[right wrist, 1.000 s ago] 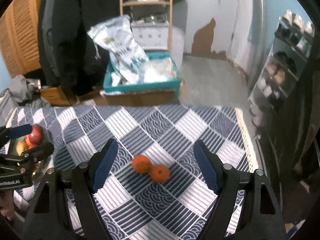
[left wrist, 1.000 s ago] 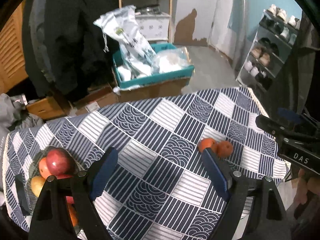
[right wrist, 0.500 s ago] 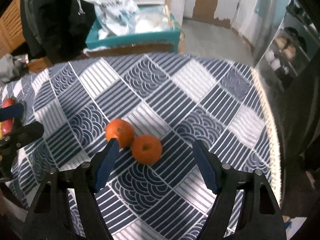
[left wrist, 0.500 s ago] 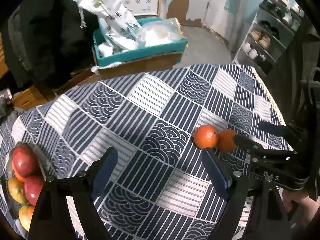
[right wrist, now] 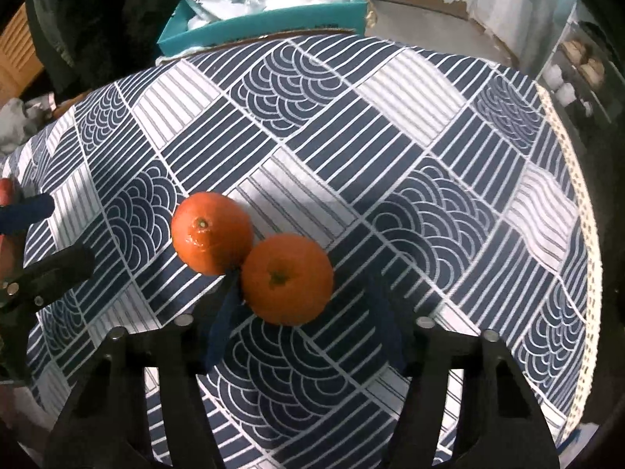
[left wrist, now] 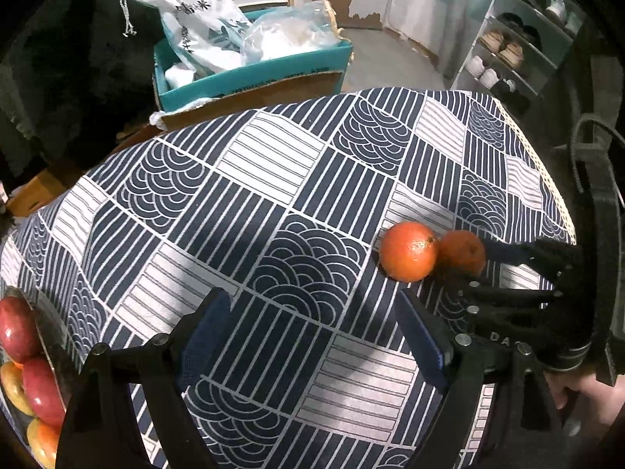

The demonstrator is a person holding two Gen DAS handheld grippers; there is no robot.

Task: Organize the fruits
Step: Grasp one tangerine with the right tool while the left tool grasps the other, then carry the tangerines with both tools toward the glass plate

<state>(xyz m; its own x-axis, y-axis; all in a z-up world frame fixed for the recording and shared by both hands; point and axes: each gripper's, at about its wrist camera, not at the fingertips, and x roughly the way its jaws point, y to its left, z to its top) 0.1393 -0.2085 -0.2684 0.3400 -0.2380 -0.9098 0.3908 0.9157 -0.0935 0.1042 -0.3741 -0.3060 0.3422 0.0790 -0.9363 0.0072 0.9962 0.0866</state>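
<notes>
A table under a navy-and-white patterned tablecloth fills both views, with a teal box of bags on the floor beyond its far edge. At the cloth's left end, seen in the left wrist view, a dish of apples sits at the frame's edge, presumably where loose fruit is meant to go. The loose fruit is two oranges lying touching each other on the cloth toward its right half: a redder orange and, just beside it on the side away from the apples, a paler orange. The right gripper is much the nearer tool; it points steeply down with the paler orange directly ahead between its blue pads, the left pad's tip wedged into the crease where the two fruits meet. Its jaws have just been closing, and the fruit is between them, but the right pad is blurred and a firm press on both sides cannot be confirmed. The oranges are round, so no axis matters; what matters is that the inner pad must slip between the two without nudging the redder one away. The left gripper hangs wide apart and empty over bare cloth, between oranges and dish.
</notes>
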